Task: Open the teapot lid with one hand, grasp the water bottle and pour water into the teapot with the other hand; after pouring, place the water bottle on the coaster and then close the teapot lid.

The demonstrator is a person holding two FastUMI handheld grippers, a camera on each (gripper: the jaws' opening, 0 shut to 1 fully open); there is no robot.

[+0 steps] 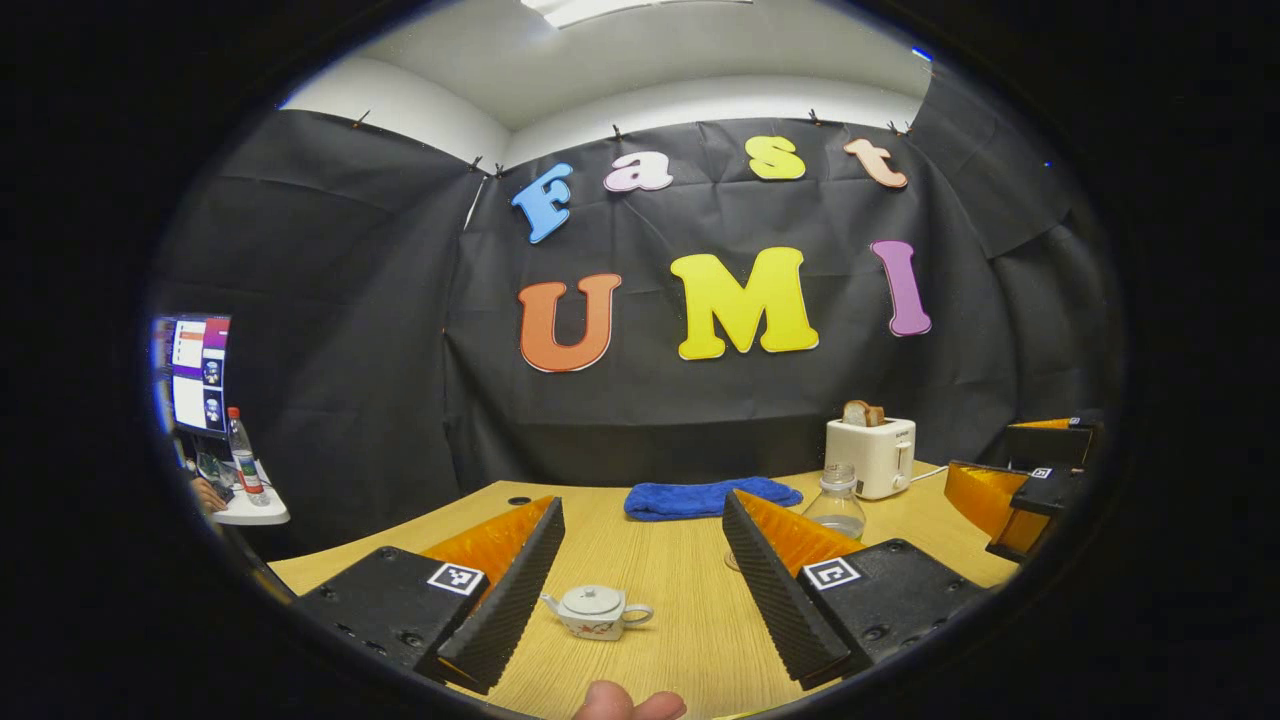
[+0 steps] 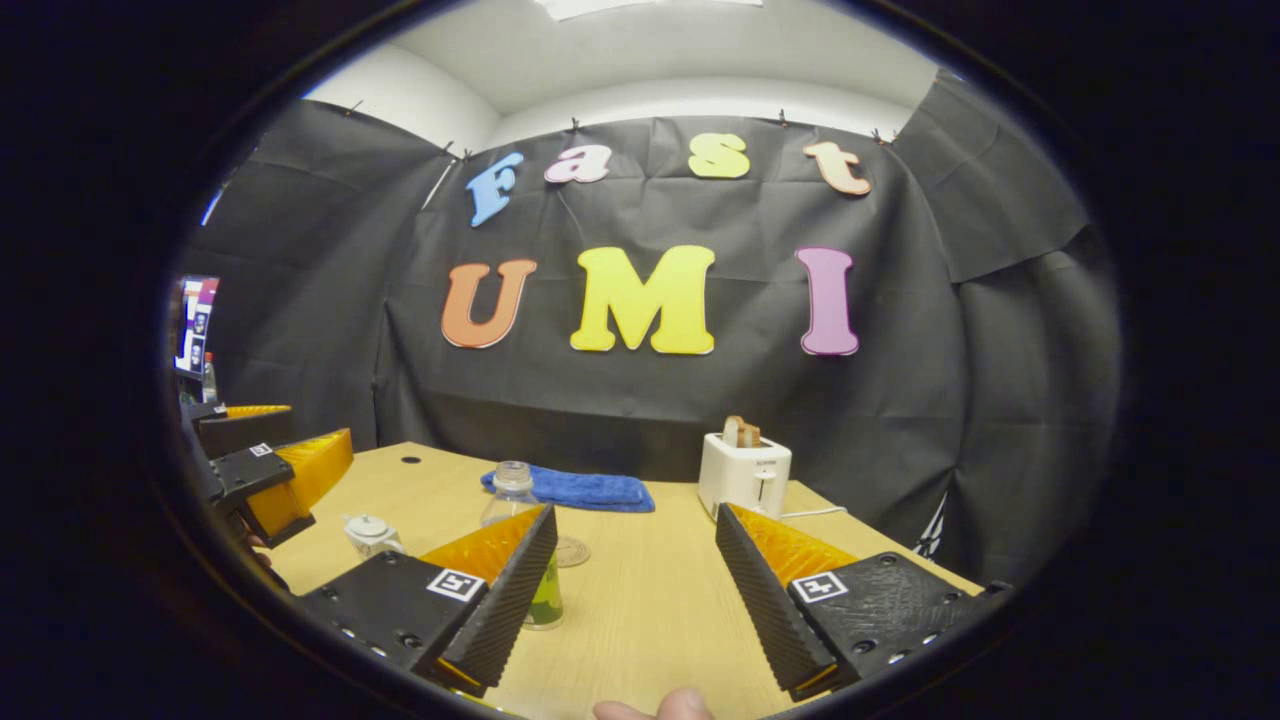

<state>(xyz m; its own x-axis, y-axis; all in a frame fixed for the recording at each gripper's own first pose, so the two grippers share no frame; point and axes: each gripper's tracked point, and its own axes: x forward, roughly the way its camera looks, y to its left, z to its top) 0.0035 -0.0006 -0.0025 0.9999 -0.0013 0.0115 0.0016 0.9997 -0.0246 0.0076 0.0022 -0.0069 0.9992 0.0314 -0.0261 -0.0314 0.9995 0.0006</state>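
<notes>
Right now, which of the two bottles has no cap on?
The clear water bottle on the wooden table, beside the toaster; its neck is open. The other bottle, on the side desk, wears a red cap.

water bottle point(image 2: 518, 520): lower half hidden behind right gripper's left finger
coaster point(image 2: 571, 551): partly hidden
other gripper point(image 1: 1020, 490): cut off at right edge
monitor point(image 1: 198, 372): unreadable
</notes>
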